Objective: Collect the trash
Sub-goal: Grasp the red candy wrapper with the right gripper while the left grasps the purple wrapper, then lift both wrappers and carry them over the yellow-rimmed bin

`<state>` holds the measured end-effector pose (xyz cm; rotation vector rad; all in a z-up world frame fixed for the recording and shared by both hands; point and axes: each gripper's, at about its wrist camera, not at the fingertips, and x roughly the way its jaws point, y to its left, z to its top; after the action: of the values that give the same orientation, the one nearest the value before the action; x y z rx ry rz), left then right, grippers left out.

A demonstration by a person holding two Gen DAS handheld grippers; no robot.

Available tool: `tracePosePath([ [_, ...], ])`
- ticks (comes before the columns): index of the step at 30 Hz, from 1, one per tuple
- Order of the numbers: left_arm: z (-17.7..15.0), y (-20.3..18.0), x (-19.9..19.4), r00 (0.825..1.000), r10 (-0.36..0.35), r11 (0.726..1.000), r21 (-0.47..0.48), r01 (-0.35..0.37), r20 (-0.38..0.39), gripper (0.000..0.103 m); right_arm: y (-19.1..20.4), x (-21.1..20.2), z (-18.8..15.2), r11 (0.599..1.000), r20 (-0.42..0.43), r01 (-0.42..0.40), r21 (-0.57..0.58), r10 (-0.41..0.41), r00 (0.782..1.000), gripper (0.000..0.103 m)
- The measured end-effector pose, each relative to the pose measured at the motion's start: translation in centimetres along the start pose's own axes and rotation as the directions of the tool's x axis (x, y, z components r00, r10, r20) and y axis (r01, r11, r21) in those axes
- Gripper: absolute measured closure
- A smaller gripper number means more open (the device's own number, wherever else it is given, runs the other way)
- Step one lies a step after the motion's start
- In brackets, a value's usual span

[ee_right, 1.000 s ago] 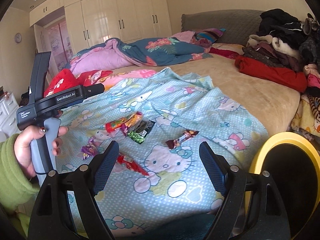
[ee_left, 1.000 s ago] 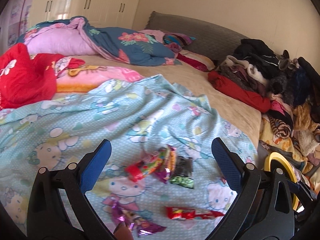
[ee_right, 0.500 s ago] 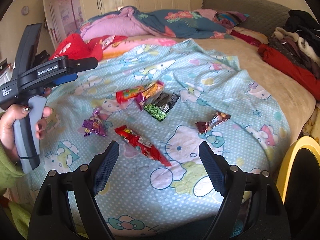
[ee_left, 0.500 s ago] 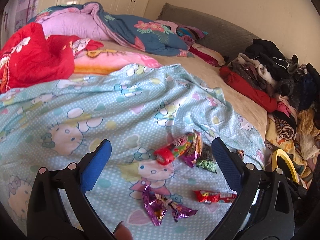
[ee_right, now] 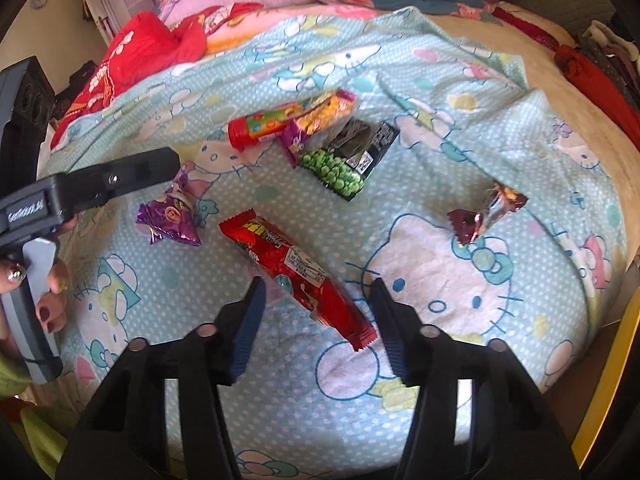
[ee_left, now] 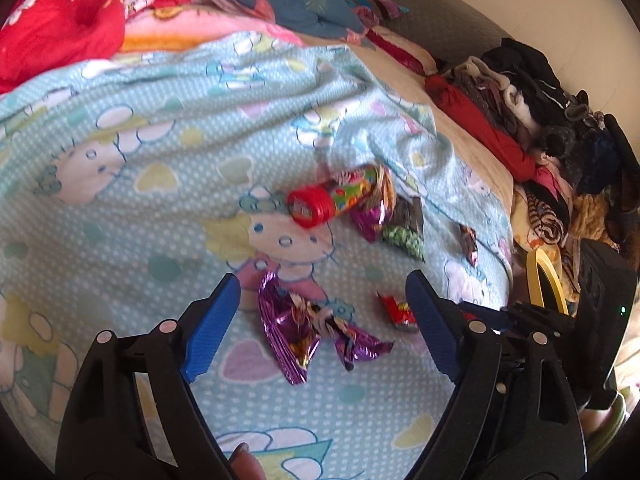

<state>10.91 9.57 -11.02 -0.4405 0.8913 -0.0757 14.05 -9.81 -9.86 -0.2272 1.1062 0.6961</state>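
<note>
both grippers closing in on wrappers

as the right gripper (ee_right: pixel 318 316) narrows its jaws, the red wrapper (ee_right: pixel 296 272) lies between them but the pads do not press it yet; its long axis runs on a slant, from upper left down to the lower right by the right-hand pad, so the bite looks set across the lower half. over on the left gripper (ee_left: pixel 322 320), jaws wide and closing too, the purple wrapper (ee_left: pixel 300 332) sits crumpled between the pads, untouched. outward now: the red-capped tube (ee_right: pixel 276 122), the green pea packet (ee_right: pixel 348 160) and a small brown wrapper (ee_right: pixel 486 214) wait further up the blue blanket (ee_right: pixel 460 128), well apart. yellow bin rim (ee_right: pixel 608 380) at the right edge, nearer the right hand, open room between
</note>
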Motion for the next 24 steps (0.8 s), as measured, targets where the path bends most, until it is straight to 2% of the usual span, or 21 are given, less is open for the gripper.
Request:
tracePosePath([
  [2,-0.4,0.1,0.4,1.0,-0.009,1.0,-0.018,0.008,-0.026,0.031,-0.1,0.3,0.0,1.0,-0.015,0.012,0.005,-0.012,1.0,0.071],
  [5,-1.0,0.3,1.2,0.998,-0.013,0.999,-0.036,0.01,-0.061,0.036,-0.4,0.1,-0.2,1.0,-0.003,-0.006,0.017,0.006,1.0,0.083],
  [7,-1.3,0.1,1.5,0.998,-0.003,0.999,-0.032,0.0,-0.069,0.039,-0.8,-0.1,-0.3,0.999,0.006,-0.013,0.035,0.013,1.0,0.087],
  [10,-1.6,-0.3,1.8,0.998,0.015,1.0,-0.016,-0.016,-0.068,0.043,-1.3,-0.3,-0.4,0.998,0.018,-0.025,0.057,0.024,1.0,0.089],
  [16,-2.0,-0.6,2.1,0.997,0.049,0.999,0.016,-0.048,-0.067,0.063,-1.7,-1.3,-0.5,0.997,0.067,-0.029,0.077,0.024,0.997,0.089],
  [20,-1.8,-0.7,1.9,0.997,0.046,0.999,0.02,-0.045,-0.057,0.075,-2.0,-2.4,-0.8,0.995,0.117,-0.035,0.095,0.023,0.993,0.09],
  [24,-1.5,-1.4,1.4,0.999,0.023,0.999,0.034,-0.022,-0.042,0.084,-2.5,-3.3,-1.1,0.992,0.15,-0.054,0.118,0.036,0.988,0.09],
])
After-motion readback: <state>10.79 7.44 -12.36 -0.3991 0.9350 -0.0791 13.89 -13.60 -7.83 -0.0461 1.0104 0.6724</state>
